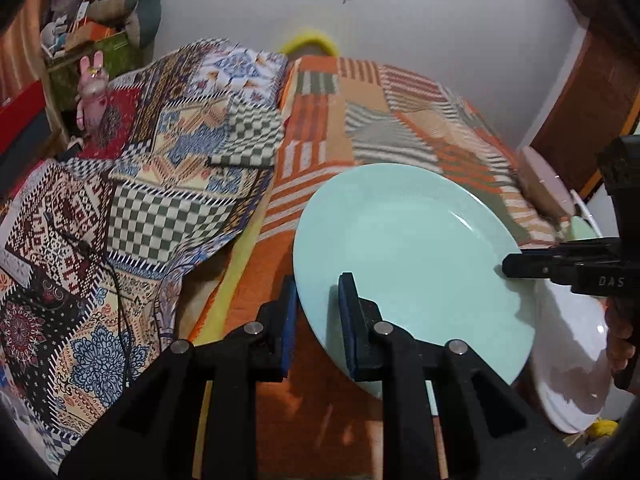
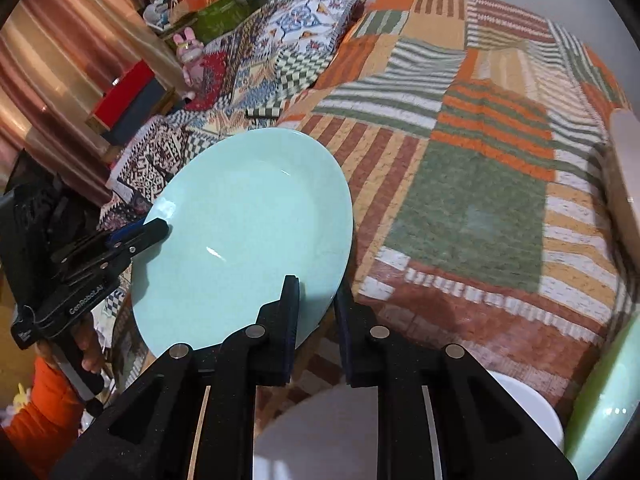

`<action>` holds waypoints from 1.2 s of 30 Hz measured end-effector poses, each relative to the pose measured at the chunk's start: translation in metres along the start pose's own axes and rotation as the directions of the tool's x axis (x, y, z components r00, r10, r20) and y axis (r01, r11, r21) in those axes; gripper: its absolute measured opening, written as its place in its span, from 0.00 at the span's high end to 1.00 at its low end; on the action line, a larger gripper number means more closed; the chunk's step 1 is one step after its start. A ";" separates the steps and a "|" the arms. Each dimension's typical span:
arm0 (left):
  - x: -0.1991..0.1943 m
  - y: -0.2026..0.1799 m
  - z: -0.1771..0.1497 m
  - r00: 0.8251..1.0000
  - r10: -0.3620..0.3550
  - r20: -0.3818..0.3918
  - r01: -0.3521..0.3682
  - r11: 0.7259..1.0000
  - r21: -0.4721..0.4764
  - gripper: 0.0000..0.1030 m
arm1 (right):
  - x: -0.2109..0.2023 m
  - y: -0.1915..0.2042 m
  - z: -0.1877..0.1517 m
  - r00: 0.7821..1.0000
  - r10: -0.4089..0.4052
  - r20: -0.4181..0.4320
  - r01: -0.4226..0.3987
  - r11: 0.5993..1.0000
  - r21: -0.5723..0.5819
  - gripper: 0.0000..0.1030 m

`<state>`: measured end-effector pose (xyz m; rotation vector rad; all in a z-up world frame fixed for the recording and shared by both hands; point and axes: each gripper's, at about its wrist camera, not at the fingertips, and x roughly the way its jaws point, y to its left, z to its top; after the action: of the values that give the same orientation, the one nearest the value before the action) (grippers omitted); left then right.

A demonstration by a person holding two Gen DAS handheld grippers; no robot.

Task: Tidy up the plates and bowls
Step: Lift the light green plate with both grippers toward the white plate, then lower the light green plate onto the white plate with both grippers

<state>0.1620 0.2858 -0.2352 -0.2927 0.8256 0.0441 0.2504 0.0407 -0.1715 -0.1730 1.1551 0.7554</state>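
Note:
A mint green plate (image 1: pixel 408 256) is held up above the bed, tilted. My left gripper (image 1: pixel 318 292) is shut on its near rim, one finger over and one under. My right gripper (image 2: pixel 318 294) is shut on the opposite rim of the same plate (image 2: pixel 248 232). In the left wrist view the right gripper (image 1: pixel 508 266) reaches onto the plate from the right. In the right wrist view the left gripper (image 2: pixel 160 228) clamps the plate's left edge. A white plate (image 1: pixel 572 364) lies below at the right; it also shows in the right wrist view (image 2: pixel 332 432).
The bed is covered by an orange striped patchwork blanket (image 2: pixel 472 168) and a patterned quilt (image 1: pixel 140 184). A pink dish (image 1: pixel 544 184) and a green plate (image 2: pixel 604 404) sit at the right. A pink toy rabbit (image 1: pixel 92 84) and cluttered boxes (image 1: pixel 88 36) stand at the far left.

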 end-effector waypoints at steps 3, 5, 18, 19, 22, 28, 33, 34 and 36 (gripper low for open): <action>-0.010 -0.010 0.004 1.000 -0.022 0.017 0.022 1.000 -0.007 0.81 | -0.018 -0.001 -0.005 0.999 -0.014 0.038 0.015 1.000 -0.017 0.85; -0.017 -0.020 0.006 0.999 -0.030 0.030 0.030 1.000 -0.002 0.81 | -0.032 -0.001 -0.010 0.997 -0.026 0.068 0.028 0.999 -0.029 0.84; -0.062 -0.093 -0.005 0.997 -0.073 0.036 0.070 0.994 0.083 0.81 | -0.101 -0.019 -0.056 0.983 -0.051 0.177 0.062 0.996 -0.057 0.84; -0.065 -0.100 -0.007 0.997 -0.072 0.034 0.069 0.993 0.094 0.81 | -0.104 -0.022 -0.061 0.983 -0.050 0.179 0.060 0.997 -0.053 0.84; -0.071 -0.119 -0.016 0.997 -0.071 0.026 0.068 0.990 0.122 0.81 | -0.114 -0.030 -0.073 0.981 -0.054 0.185 0.061 0.997 -0.036 0.84; -0.071 -0.144 -0.034 0.996 -0.087 -0.010 0.088 0.986 0.144 0.81 | -0.121 -0.046 -0.100 0.984 -0.070 0.164 0.071 0.997 -0.002 0.84; -0.065 -0.161 -0.049 0.994 -0.091 -0.053 0.099 0.982 0.161 0.81 | -0.121 -0.058 -0.118 0.988 -0.078 0.134 0.075 0.997 0.031 0.84; -0.063 -0.164 -0.052 0.994 -0.091 -0.064 0.100 0.981 0.165 0.81 | -0.120 -0.060 -0.121 0.989 -0.079 0.126 0.075 0.997 0.036 0.84; -0.060 -0.167 -0.056 0.993 -0.090 -0.081 0.102 0.980 0.170 0.81 | -0.120 -0.064 -0.127 0.990 -0.079 0.117 0.074 0.996 0.044 0.84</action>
<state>0.1061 0.1143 -0.1874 -0.1698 0.8805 -0.1295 0.1701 -0.1231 -0.1362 -0.1369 1.0444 0.6655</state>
